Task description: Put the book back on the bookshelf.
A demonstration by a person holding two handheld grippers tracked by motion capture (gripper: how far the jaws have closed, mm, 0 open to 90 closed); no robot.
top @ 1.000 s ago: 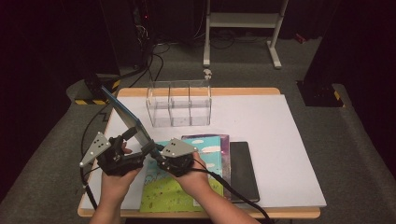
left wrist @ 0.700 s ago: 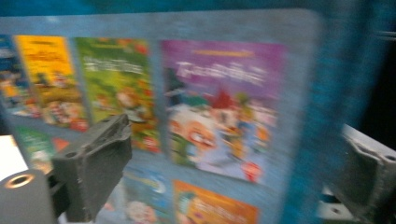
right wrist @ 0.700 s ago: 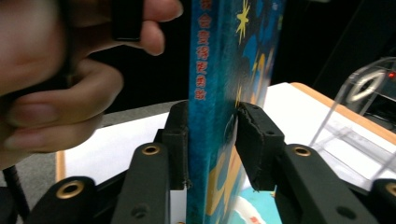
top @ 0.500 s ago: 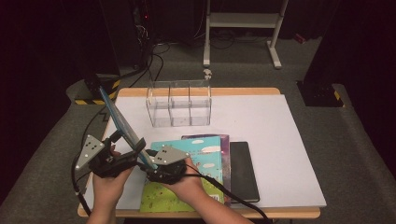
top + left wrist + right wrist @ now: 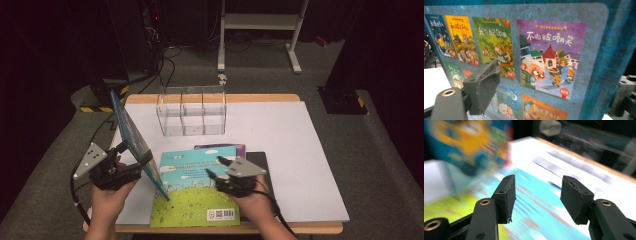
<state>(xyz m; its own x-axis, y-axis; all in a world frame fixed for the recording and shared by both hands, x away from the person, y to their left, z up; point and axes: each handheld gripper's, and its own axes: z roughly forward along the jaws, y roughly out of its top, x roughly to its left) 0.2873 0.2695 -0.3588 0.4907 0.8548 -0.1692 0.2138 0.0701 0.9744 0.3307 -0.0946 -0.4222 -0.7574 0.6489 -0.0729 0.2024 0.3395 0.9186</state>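
A blue picture book (image 5: 129,127) stands tilted on its edge at the table's left. My left gripper (image 5: 135,153) is shut on its lower part; the jaws have just been closing a little with the book between them. In the left gripper view the book's cover (image 5: 549,50) shows rows of small cover pictures, with one pad (image 5: 484,85) in front of it and the other jaw behind its right edge. My right gripper (image 5: 214,166) hovers over a flat cyan-and-green book (image 5: 190,195). Its jaws (image 5: 536,197) have just been opening, with nothing between them.
A clear three-compartment organiser (image 5: 192,112) stands at the back middle of the white mat (image 5: 290,140). A purple book (image 5: 235,147) and a black one (image 5: 259,159) lie under the cyan-and-green book. The table's front edge (image 5: 300,227) is close to both hands.
My right gripper has left the upright blue book, swung to the right over the flat book and opened. The left gripper has stayed put with the book.
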